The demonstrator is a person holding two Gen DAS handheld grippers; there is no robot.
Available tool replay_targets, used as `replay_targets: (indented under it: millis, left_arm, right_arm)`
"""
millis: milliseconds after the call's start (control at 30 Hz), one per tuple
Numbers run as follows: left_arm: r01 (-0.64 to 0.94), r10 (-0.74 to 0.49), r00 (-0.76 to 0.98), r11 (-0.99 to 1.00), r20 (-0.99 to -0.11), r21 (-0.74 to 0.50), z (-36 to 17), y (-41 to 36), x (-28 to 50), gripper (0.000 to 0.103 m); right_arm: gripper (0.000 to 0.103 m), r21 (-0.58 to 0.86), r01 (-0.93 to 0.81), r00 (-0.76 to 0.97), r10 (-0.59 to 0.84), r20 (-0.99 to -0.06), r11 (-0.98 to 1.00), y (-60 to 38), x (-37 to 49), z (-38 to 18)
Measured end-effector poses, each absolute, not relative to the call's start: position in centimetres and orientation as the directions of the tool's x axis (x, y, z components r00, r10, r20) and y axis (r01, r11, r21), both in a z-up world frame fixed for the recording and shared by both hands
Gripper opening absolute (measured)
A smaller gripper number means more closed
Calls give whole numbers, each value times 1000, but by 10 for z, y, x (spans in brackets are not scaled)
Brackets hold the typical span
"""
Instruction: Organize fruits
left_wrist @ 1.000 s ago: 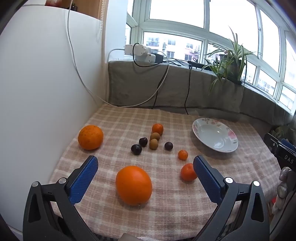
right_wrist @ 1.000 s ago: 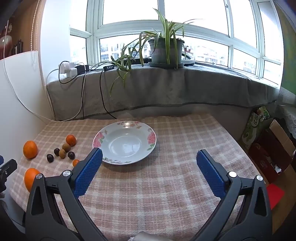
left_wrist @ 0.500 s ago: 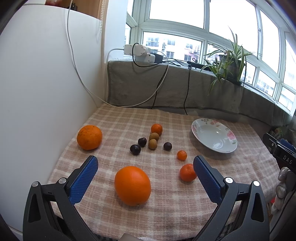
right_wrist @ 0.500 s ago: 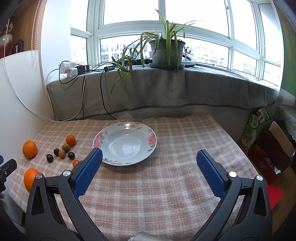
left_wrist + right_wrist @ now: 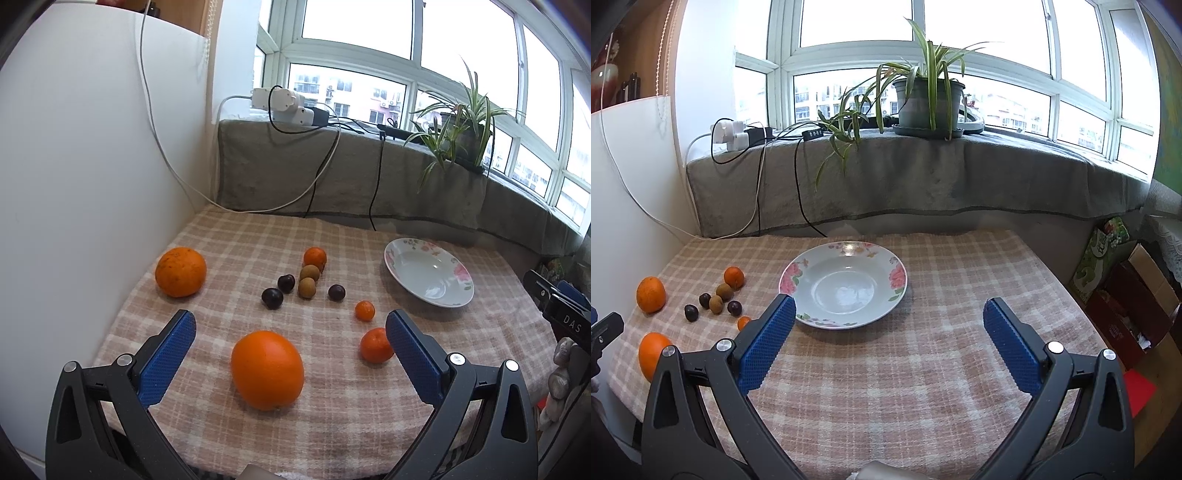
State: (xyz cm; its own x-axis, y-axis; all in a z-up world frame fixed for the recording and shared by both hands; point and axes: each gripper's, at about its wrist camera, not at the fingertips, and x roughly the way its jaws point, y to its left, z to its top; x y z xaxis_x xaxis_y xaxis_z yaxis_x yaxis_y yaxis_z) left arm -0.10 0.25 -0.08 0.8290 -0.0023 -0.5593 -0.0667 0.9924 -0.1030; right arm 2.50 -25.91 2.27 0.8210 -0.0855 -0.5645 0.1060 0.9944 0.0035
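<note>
Your left gripper [image 5: 290, 341] stands with its blue-padded jaws spread wide and nothing between them but air; the large smooth orange [image 5: 267, 370] lies on the checked pink-and-cream tablecloth [image 5: 332, 424] directly ahead of it, centred in the gap and not touched by either pad. Over the last second this view has changed very little: the fruit has slid only slightly in the frame, so the gripper has drifted a trifle and has not closed or advanced in earnest. In my judgement the first pick has not begun and the task stands at its start. Just inside the right-hand pad sits a small round mandarin [image 5: 376, 345], near enough to be nudged if you sweep in at an angle. Further ahead lie a tiny orange kumquat [image 5: 365, 310], three dark purple plums [image 5: 272, 298], two brown-green kiwifruit [image 5: 307, 287] touching one another, and another mandarin [image 5: 315, 257] behind them. Ahead and to the left, near the white wall, rests a speckled rough-skinned orange [image 5: 180, 271]. Your right gripper [image 5: 888, 341] is likewise spread and empty, hovering above the cloth, and its view has held almost steady. The empty white shallow plate with pink flower rim [image 5: 843, 285] lies just ahead of it, slightly left of centre, well apart from the fruit and, I judge, the likely destination.
</note>
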Motion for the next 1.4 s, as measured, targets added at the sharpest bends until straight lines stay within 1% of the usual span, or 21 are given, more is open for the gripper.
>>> replay_targets:
  millis: [1400]
  left_arm:
    - [-80,-1,827,990,-562,-118,-5,11,-2,102]
  right_arm:
    - [103,-13,74,820,-69,-568,997,-246,28,17]
